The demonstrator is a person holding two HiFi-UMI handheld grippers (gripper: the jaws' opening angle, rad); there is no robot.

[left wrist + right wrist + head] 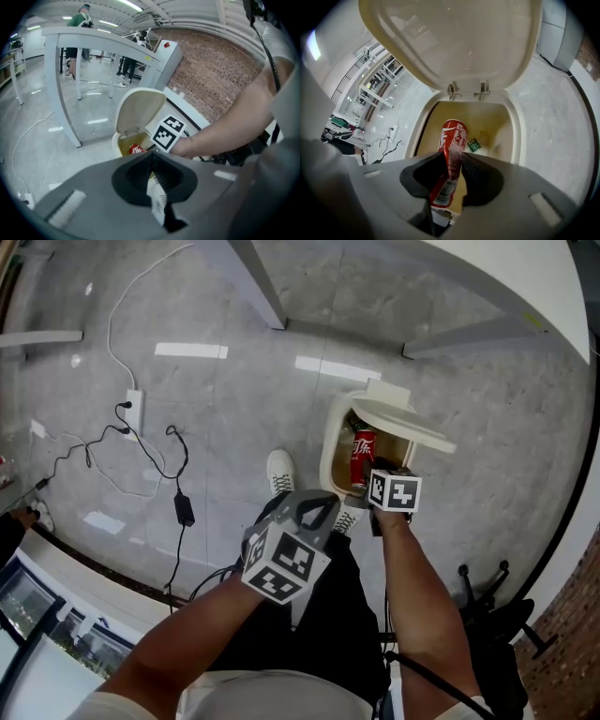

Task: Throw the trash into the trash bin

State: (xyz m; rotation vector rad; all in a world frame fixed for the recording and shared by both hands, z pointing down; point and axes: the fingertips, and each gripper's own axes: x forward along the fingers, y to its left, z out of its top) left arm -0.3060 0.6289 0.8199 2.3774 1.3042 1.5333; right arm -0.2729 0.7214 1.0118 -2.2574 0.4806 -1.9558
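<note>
A cream trash bin (334, 448) stands on the floor with its lid (405, 422) swung up. My right gripper (378, 493) hangs over the opening, pointing steeply down. It is shut on a red soda can (451, 159), whose top reaches into the bin (513, 136). A small green scrap (474, 145) lies inside. My left gripper (316, 509) is nearer to me, short of the bin, shut on a crumpled white paper scrap (157, 199). From the left gripper view the bin (121, 141), the can (136, 150) and the right gripper's marker cube (168, 133) sit just ahead.
A power strip (134, 412) with trailing cables lies on the grey floor at left. White table legs (261, 285) stand beyond the bin. My white shoe (279, 471) is beside the bin. A black chair base (497, 607) is at right, a brick wall (220, 70) behind.
</note>
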